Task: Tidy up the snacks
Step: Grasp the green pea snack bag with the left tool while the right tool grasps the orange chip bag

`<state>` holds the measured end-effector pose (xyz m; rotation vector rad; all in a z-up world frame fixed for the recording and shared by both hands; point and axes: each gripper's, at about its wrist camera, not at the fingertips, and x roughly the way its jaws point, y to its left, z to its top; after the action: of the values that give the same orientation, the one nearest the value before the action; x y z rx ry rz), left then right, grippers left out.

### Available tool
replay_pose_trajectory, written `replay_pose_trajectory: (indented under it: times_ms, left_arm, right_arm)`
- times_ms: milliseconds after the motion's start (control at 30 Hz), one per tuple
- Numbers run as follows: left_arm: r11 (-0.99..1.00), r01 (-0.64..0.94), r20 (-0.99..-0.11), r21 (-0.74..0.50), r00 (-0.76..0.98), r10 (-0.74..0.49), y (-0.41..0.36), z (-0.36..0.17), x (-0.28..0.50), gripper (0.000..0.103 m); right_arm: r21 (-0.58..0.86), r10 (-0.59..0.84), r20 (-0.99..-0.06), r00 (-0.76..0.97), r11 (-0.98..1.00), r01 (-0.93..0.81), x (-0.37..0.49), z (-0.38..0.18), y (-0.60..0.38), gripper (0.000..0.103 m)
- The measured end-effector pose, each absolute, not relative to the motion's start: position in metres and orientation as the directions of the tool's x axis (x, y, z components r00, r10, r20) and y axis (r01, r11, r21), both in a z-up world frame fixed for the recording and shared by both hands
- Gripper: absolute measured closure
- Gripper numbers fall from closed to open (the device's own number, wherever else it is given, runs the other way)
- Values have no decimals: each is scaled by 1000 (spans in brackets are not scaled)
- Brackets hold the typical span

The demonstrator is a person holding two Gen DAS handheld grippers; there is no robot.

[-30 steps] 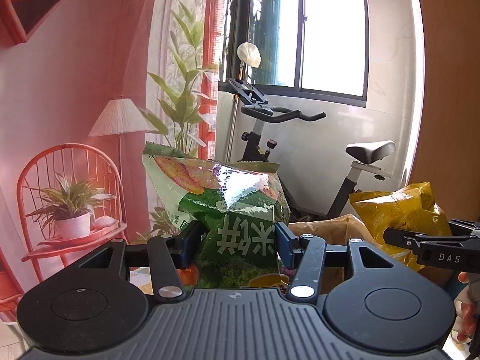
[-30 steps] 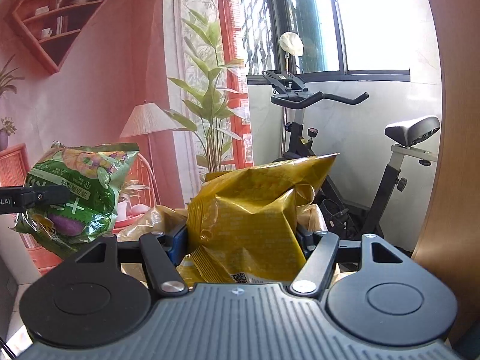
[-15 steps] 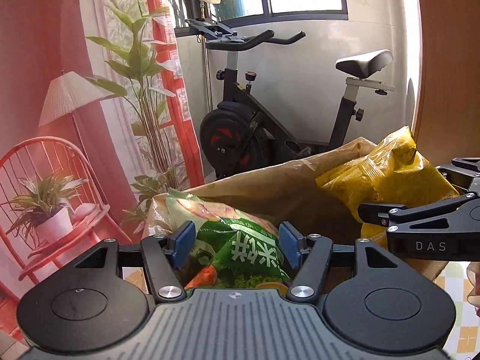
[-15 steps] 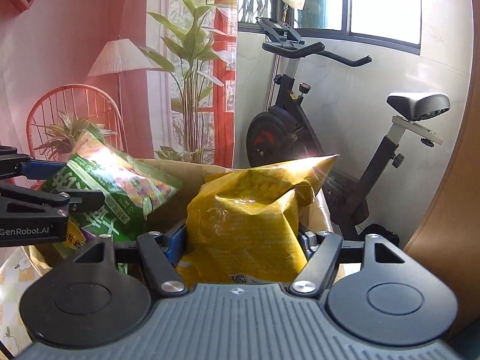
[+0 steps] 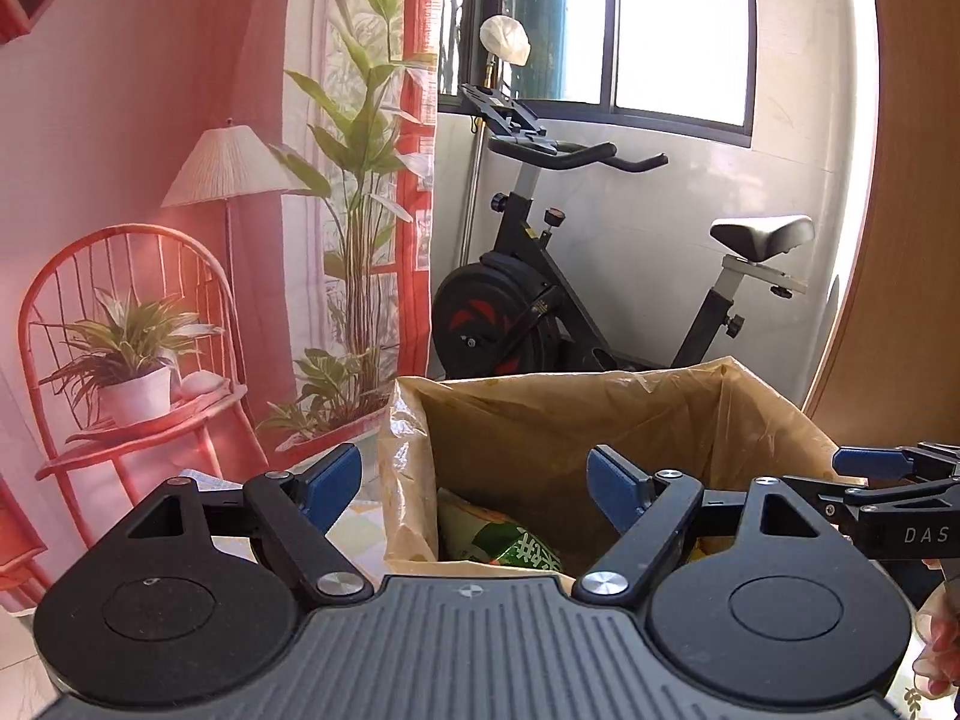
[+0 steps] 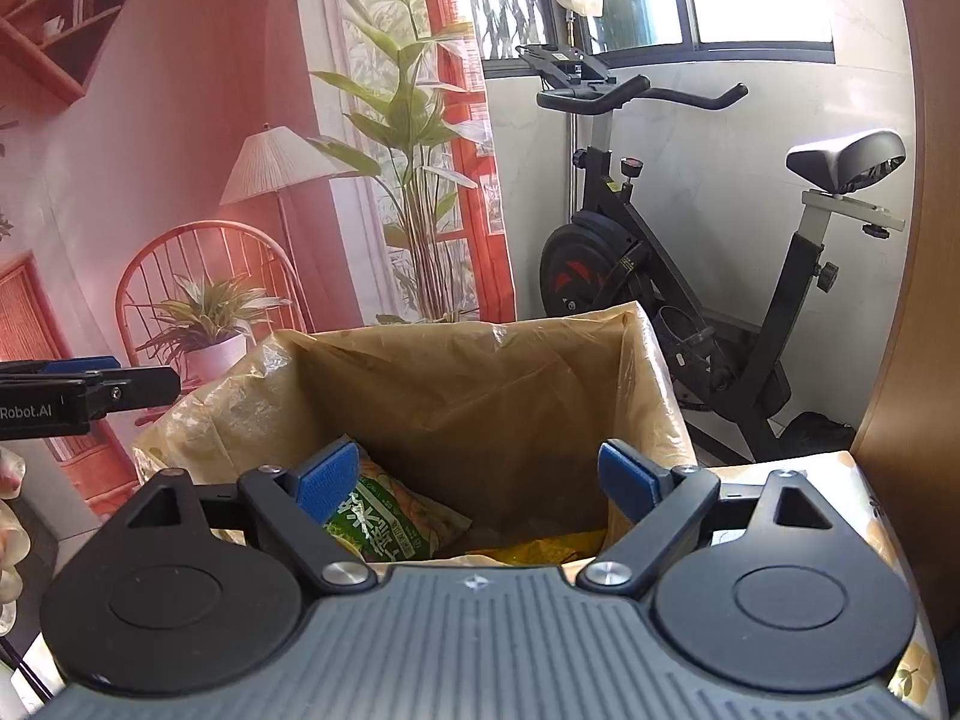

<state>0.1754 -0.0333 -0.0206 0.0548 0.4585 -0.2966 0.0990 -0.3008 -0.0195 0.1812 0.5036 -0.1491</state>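
Observation:
A box lined with a tan plastic bag (image 5: 600,420) (image 6: 456,384) stands open in front of both grippers. A green snack bag (image 5: 510,546) (image 6: 384,522) lies inside it on the left. A yellow snack bag (image 6: 540,546) lies inside on the right, mostly hidden by the gripper body. My left gripper (image 5: 474,480) is open and empty above the box's near left rim; it also shows at the left edge of the right wrist view (image 6: 90,390). My right gripper (image 6: 477,477) is open and empty above the box; it also shows in the left wrist view (image 5: 888,480).
An exercise bike (image 5: 576,300) (image 6: 690,276) stands behind the box by the window. A wooden panel (image 6: 924,300) rises on the right. A printed backdrop with chair, lamp and plants (image 5: 150,300) hangs on the left. The box sits on a patterned tablecloth (image 6: 840,480).
Both grippers lowered their bags into the box and opened. The green bag and the yellow bag now lie inside the box, and both grippers are empty.

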Motion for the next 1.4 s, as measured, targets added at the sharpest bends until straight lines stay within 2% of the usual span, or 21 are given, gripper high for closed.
replay_pose_trajectory:
  times_ms: [233, 400, 700, 1000, 1233, 1400]
  left_arm:
    - [981, 195, -407, -12, 895, -183, 8, -25, 112, 19]
    - [985, 159, -437, -70, 883, -173, 26, -46, 80, 19]
    - [968, 198, -500, -153, 829, -249, 24, -96, 46, 18]
    - [927, 264, -593, -265, 714, -373, 16, -146, 32, 18]
    - [910, 309, -639, -278, 648, -415, 6, -168, 27, 18]
    - [896, 332, -652, -295, 615, -442, 0, -175, 27, 18]
  right_arm:
    - [118, -17, -468, 883, 990, 81, 57, -31, -281, 14]
    - [138, 56, -490, 870, 990, 14, 34, -53, -271, 12]
    - [143, 70, -613, 787, 989, 23, 6, -101, -266, 3]
    - [144, 20, -724, 690, 982, 123, -18, -142, -278, 2]
    - [161, 29, -774, 633, 975, 153, -26, -171, -271, 2]
    - [153, 29, -775, 631, 978, 143, -28, -179, -265, 5]
